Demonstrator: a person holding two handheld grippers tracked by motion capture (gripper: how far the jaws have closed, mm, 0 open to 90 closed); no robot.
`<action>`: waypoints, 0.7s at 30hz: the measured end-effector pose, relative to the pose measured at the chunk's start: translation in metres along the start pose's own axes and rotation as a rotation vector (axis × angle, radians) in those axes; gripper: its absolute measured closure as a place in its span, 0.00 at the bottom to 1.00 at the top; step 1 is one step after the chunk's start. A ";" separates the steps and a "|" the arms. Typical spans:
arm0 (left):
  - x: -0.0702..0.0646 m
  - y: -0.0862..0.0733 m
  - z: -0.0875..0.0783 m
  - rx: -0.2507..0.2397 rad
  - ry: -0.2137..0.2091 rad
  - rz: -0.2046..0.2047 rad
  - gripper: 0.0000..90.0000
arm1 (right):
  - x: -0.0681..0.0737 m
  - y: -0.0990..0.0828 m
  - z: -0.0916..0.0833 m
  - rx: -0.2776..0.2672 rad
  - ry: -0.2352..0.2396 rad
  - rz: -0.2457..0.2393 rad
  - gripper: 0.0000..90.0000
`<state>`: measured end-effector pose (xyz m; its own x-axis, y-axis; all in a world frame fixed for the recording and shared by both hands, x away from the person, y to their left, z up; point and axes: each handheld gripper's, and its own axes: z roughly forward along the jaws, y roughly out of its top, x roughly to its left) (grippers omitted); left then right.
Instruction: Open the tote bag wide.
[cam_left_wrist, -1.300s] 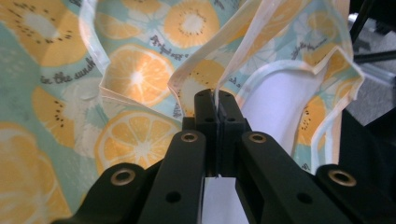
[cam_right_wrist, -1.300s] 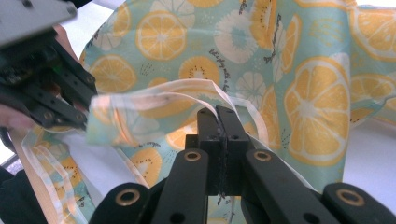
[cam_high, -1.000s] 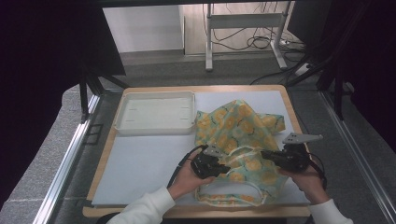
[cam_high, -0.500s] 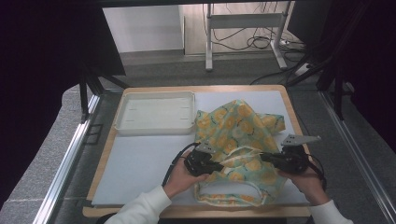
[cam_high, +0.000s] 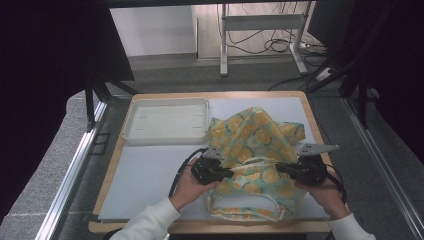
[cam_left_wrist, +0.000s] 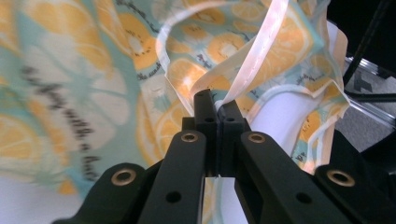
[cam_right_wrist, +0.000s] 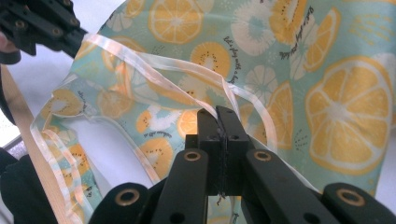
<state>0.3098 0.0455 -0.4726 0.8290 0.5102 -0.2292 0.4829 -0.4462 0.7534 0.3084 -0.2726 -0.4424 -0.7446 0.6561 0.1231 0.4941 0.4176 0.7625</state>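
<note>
Two hand-held grippers of mine, left hand-held gripper (cam_high: 231, 173) and right hand-held gripper (cam_high: 278, 167) each clamped on the pale trim of the lemon-print garment (cam_high: 255, 135), white tray (cam_high: 166, 120) just beside the garment

A mint-green cloth (cam_high: 255, 150) printed with orange slices is lying crumpled on the right half of the white mat, reaching its near edge. Its pale pink-trimmed hem (cam_high: 257, 161) is arching up, lifted between 2 pinched points.
</note>
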 end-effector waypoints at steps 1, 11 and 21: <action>0.001 0.001 -0.002 -0.004 0.004 0.000 1.00 | 0.000 0.001 0.000 0.001 -0.001 -0.002 0.99; 0.007 0.019 -0.022 -0.050 0.041 0.022 1.00 | 0.001 0.019 -0.002 -0.021 -0.020 -0.038 0.99; 0.030 0.054 -0.039 -0.097 0.076 0.001 1.00 | -0.006 0.065 -0.004 -0.019 -0.055 -0.095 0.99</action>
<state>0.3501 0.0658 -0.4149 0.8040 0.5655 -0.1837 0.4495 -0.3759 0.8103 0.3431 -0.2525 -0.3913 -0.7612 0.6483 0.0152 0.4139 0.4678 0.7810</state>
